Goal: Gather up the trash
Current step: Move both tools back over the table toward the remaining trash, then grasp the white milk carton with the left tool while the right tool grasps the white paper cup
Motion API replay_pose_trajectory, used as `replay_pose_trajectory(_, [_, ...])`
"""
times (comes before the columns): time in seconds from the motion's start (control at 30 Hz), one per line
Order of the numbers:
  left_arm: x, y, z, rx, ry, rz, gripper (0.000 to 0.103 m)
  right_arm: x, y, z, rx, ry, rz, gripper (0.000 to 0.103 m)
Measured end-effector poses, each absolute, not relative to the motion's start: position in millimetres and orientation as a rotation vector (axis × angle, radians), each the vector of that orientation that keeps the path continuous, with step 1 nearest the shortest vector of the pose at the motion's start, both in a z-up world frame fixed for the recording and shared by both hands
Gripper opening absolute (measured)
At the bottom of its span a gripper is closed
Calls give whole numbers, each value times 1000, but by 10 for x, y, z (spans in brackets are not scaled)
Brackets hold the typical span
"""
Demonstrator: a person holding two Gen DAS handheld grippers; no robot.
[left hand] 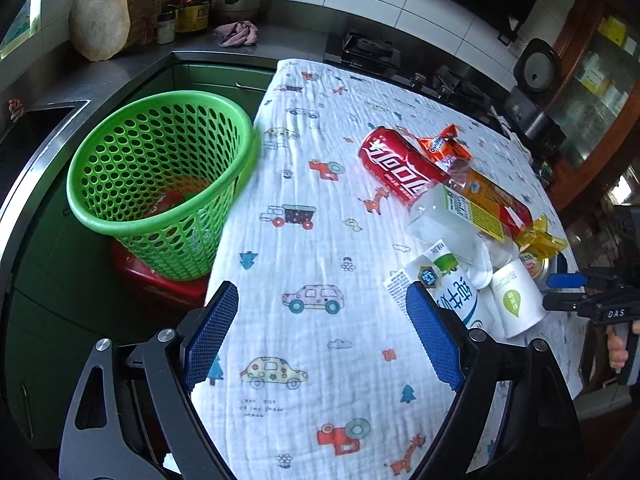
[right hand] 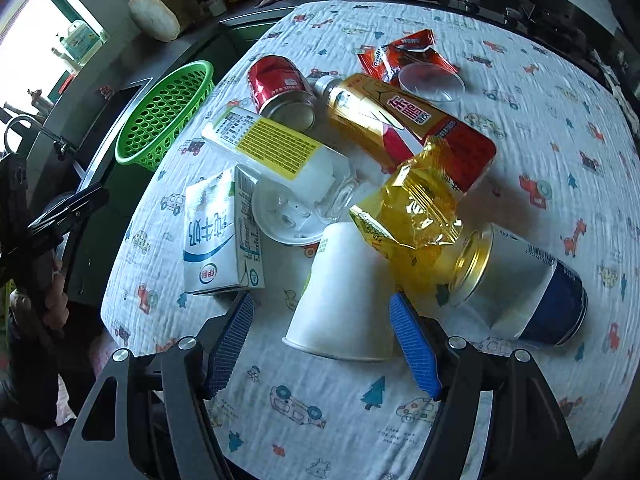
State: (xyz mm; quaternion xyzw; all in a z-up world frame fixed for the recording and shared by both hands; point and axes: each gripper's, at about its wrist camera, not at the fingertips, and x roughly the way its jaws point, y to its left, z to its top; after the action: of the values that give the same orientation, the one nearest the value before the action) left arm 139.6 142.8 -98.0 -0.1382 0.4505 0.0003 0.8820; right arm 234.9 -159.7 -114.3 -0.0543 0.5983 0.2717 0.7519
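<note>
A pile of trash lies on the car-print cloth (left hand: pixel 312 220): a red can (right hand: pixel 280 88), a milk carton (right hand: pixel 218 236), a white paper cup (right hand: pixel 344 292) on its side, a yellow wrapper (right hand: pixel 416 208), a silver and blue can (right hand: pixel 524 284) and an orange bottle (right hand: pixel 400 116). My right gripper (right hand: pixel 320 300) hovers over the cup's wide end. Its jaws stand apart, and the left pad (right hand: pixel 232 340) is clear of the cup. My left gripper (left hand: pixel 320 296) is open over bare cloth, with the milk carton (left hand: pixel 452 288) by its right finger. The green basket (left hand: pixel 160 168) stands left of the table.
The basket rests on a red stool (left hand: pixel 160 284) and holds some scraps. Behind runs a dark counter with a sink (left hand: pixel 36 128), a wooden block (left hand: pixel 108 16), bottles and a stove (left hand: pixel 372 52). A hand (right hand: pixel 52 292) grips the left tool's handle.
</note>
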Motion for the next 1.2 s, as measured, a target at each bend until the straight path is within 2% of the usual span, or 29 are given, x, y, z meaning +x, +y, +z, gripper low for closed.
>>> replay_pose_trajectory(0.17, [1470,1243,-974,-284,960,-35,85,2425,-1626,-1332,-75,1340,564,73])
replay_pose_trajectory(0.43, [1604,987,-1021,-290,1010,-64,88,2566,-1696,-1576,4,1379,560,73])
replay_pose_trajectory(0.5, [1642,927,-1057,-303,1027,-65,88,2558,-1711,-1602,23,1387,568,64])
replay_pose_trajectory(1.2, [2208,254,-1589,-401,1241,52,90,1862,-2195,-1236,134,1281,575,62])
